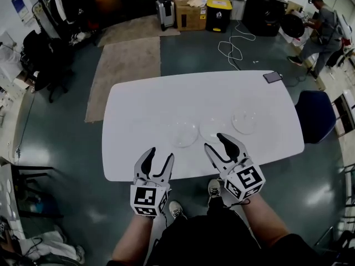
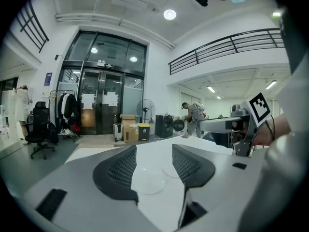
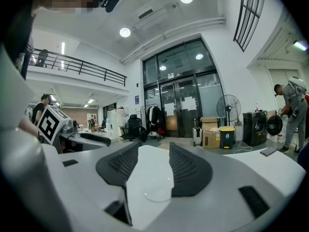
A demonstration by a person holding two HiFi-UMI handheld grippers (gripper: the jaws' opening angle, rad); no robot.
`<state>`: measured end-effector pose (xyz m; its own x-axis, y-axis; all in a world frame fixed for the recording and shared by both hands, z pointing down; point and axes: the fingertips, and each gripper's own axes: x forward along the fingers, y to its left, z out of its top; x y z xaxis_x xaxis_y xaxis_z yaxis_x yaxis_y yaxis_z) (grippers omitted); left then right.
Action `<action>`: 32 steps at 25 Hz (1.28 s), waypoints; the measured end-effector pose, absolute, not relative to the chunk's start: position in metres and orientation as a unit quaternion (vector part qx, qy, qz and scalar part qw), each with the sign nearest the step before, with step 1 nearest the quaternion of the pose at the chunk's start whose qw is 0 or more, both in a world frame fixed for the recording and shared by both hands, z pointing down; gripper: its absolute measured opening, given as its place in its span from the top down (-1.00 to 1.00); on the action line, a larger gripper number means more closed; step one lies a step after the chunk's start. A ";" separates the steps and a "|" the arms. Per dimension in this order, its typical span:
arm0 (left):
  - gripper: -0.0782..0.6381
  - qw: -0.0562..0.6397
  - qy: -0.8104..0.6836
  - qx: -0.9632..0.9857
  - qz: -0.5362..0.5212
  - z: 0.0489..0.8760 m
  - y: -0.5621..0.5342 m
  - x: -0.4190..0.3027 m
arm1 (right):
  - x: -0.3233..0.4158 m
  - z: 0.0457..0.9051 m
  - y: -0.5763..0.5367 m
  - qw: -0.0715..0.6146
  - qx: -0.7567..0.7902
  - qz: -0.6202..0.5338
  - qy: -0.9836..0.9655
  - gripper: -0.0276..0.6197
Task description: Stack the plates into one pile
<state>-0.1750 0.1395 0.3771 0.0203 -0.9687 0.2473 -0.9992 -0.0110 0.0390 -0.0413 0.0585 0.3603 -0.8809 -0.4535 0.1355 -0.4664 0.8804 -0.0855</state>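
Three clear glass plates lie in a row on the white table [image 1: 144, 101]: a left plate [image 1: 183, 133], a middle plate [image 1: 213, 128] and a right plate [image 1: 244, 121]. My left gripper [image 1: 158, 159] hovers open at the table's near edge, short of the left plate [image 2: 149, 183], with the middle plate [image 2: 172, 168] beyond it. My right gripper [image 1: 218, 143] is open too, just near the middle plate [image 3: 158, 193]. Nothing sits between either pair of jaws.
A dark phone [image 1: 272, 77] lies near the table's far right corner. A blue chair [image 1: 314, 114] stands at the right end. A person [image 1: 321, 26] works at the far right. Boxes and a yellow-lidded bin [image 1: 218, 14] stand at the back.
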 end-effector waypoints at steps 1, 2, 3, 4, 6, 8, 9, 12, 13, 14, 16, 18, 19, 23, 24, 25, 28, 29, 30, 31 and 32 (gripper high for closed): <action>0.12 0.102 -0.700 0.703 0.075 0.378 0.135 -0.174 | -0.042 0.362 0.053 0.057 0.232 0.060 -0.969 0.29; 0.12 0.103 -0.704 0.699 0.074 0.379 0.130 -0.173 | -0.042 0.364 0.048 0.059 0.226 0.061 -0.970 0.29; 0.12 0.105 -0.708 0.695 0.074 0.381 0.126 -0.172 | -0.041 0.367 0.044 0.061 0.220 0.062 -0.972 0.29; 0.12 0.107 -0.711 0.691 0.074 0.382 0.122 -0.170 | -0.041 0.370 0.039 0.062 0.214 0.063 -0.973 0.29; 0.12 0.108 -0.718 0.684 0.075 0.384 0.113 -0.168 | -0.041 0.374 0.028 0.063 0.202 0.066 -0.975 0.29; 0.12 0.110 -0.725 0.676 0.076 0.386 0.104 -0.167 | -0.043 0.377 0.017 0.063 0.192 0.069 -0.977 0.29; 0.12 0.111 -0.729 0.671 0.077 0.386 0.101 -0.168 | -0.044 0.378 0.012 0.063 0.187 0.071 -0.978 0.29; 0.12 0.113 -0.744 0.655 0.077 0.385 0.096 -0.169 | -0.048 0.379 0.003 0.064 0.170 0.077 -0.980 0.29; 0.12 0.114 -0.749 0.649 0.076 0.385 0.095 -0.169 | -0.049 0.379 0.000 0.063 0.163 0.077 -0.982 0.29; 0.12 0.115 -0.754 0.642 0.074 0.386 0.093 -0.169 | -0.049 0.380 -0.003 0.063 0.156 0.077 -0.983 0.29; 0.12 0.118 -0.765 0.629 0.070 0.389 0.090 -0.168 | -0.050 0.383 -0.008 0.064 0.140 0.077 -0.985 0.29; 0.12 0.121 -0.774 0.618 0.069 0.393 0.087 -0.165 | -0.051 0.386 -0.013 0.066 0.125 0.077 -0.987 0.29; 0.12 0.122 -0.778 0.612 0.069 0.394 0.086 -0.164 | -0.051 0.389 -0.016 0.067 0.118 0.077 -0.988 0.29; 0.12 0.124 -0.794 0.591 0.067 0.398 0.086 -0.160 | -0.050 0.392 -0.021 0.069 0.093 0.073 -0.991 0.29; 0.12 0.124 -0.798 0.586 0.066 0.398 0.087 -0.159 | -0.049 0.392 -0.022 0.070 0.087 0.071 -0.991 0.29; 0.12 0.125 -0.801 0.582 0.065 0.399 0.087 -0.157 | -0.049 0.392 -0.021 0.070 0.082 0.070 -0.992 0.29; 0.12 0.127 -0.808 0.572 0.063 0.403 0.091 -0.153 | -0.047 0.397 -0.017 0.071 0.068 0.066 -0.993 0.29; 0.12 0.127 -0.810 0.569 0.063 0.404 0.091 -0.150 | -0.046 0.398 -0.017 0.071 0.063 0.066 -0.993 0.29; 0.12 0.127 -0.812 0.567 0.063 0.405 0.091 -0.147 | -0.044 0.399 -0.017 0.071 0.060 0.066 -0.993 0.29; 0.12 0.126 -0.813 0.565 0.064 0.404 0.090 -0.144 | -0.042 0.399 -0.017 0.071 0.057 0.067 -0.994 0.29; 0.12 0.126 -0.813 0.565 0.065 0.403 0.090 -0.142 | -0.041 0.399 -0.017 0.071 0.056 0.068 -0.994 0.29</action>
